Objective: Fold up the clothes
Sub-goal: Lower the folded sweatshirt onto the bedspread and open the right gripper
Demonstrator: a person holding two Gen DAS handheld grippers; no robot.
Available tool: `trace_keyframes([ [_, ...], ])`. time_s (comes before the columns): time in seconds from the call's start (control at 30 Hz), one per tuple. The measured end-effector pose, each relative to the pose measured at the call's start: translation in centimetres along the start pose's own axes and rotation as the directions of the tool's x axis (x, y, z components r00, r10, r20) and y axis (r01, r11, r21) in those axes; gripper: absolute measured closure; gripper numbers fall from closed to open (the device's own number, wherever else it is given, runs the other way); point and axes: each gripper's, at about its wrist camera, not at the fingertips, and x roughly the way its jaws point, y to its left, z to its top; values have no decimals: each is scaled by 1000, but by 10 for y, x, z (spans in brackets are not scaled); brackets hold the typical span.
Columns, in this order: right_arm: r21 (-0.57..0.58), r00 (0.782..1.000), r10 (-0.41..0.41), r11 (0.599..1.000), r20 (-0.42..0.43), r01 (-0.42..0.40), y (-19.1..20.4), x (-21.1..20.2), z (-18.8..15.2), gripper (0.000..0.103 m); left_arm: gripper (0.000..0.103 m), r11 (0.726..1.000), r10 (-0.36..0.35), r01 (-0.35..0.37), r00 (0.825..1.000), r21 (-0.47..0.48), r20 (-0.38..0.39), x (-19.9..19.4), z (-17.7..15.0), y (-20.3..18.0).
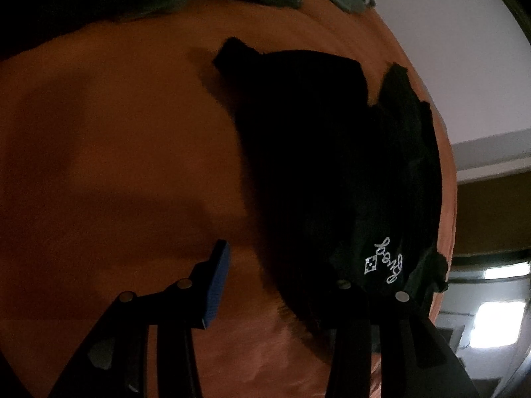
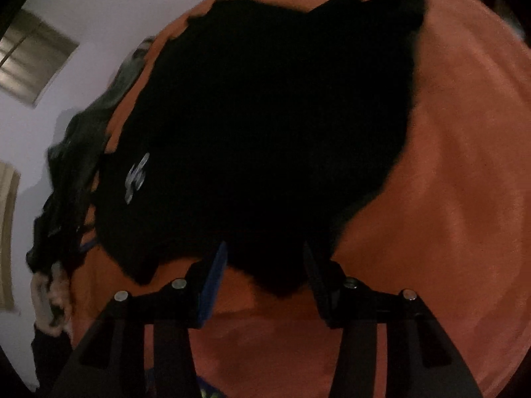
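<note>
Left gripper (image 1: 278, 285) and right gripper (image 2: 262, 282) both spread wide, holding nothing; black garment (image 2: 265, 116) lies rumpled mid-frame on orange bed (image 2: 448, 199); looks pre-fold, next grab an edge.

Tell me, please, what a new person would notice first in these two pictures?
First, the black garment lying spread out on the orange cover, filling the middle of the right wrist view. Next, its white embroidered logo, near the right finger of the open left gripper. The right gripper is open too, at the garment's near edge.
</note>
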Motion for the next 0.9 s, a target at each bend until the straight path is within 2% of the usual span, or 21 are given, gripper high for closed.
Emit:
trace_keyframes([
  [0.1, 69, 999, -20, 997, 46, 16, -22, -11, 10, 56, 59, 1000, 5, -6, 1000, 26, 3, 4, 3, -7],
  [0.2, 129, 1000, -4, 992, 6, 3, -39, 0, 15, 56, 61, 998, 28, -28, 1000, 50, 11, 11, 6, -13],
  [0.23, 137, 1000, -11, 990, -5, 12, -41, 5, 15, 56, 73, 997, 38, -39, 999, 65, 16, 12, 6, -16],
  [0.27, 143, 1000, -19, 990, -6, 19, -41, 9, 13, 66, 83, 996, 44, -46, 999, 78, 29, 11, 7, -17],
  [0.3, 142, 1000, -20, 990, -1, 20, -40, 11, 12, 87, 100, 994, 50, -54, 998, 90, 41, 11, 8, -19],
  [0.33, 138, 1000, -18, 990, 5, 17, -39, 12, 10, 98, 100, 993, 57, -63, 996, 99, 62, 9, 9, -21],
  [0.43, 100, 997, -40, 994, 65, 33, -28, 2, 7, 100, 101, 992, 80, -95, 983, 87, 163, -11, 7, -20],
  [0.5, 62, 991, -72, 996, 111, 65, -22, -15, 3, 102, 101, 997, 53, -63, 976, 42, 213, -31, 2, -7],
  [0.57, 65, 989, -66, 996, 131, 58, -22, -27, -5, 102, 101, 1000, 21, -22, 973, 3, 228, -44, -3, 9],
  [0.7, 63, 998, -21, 998, 63, 17, -18, -16, -17, 101, 101, 999, 31, -23, 983, -48, 183, -34, 3, 24],
  [0.8, 49, 999, -39, 998, 0, 38, -17, -7, -8, 100, 102, 998, 45, -37, 982, -47, 185, -38, 6, 25],
  [0.83, 65, 1000, -29, 997, 4, 29, -20, -11, -1, 98, 102, 997, 69, -61, 978, -45, 198, -43, 3, 25],
  [0.87, 85, 1000, -14, 996, 14, 12, -26, -17, 7, 94, 101, 997, 66, -55, 975, -59, 211, -49, -3, 28],
  [0.9, 108, 999, -10, 994, 34, 6, -34, -23, 13, 79, 94, 997, 35, -17, 974, -82, 225, -54, -8, 34],
])
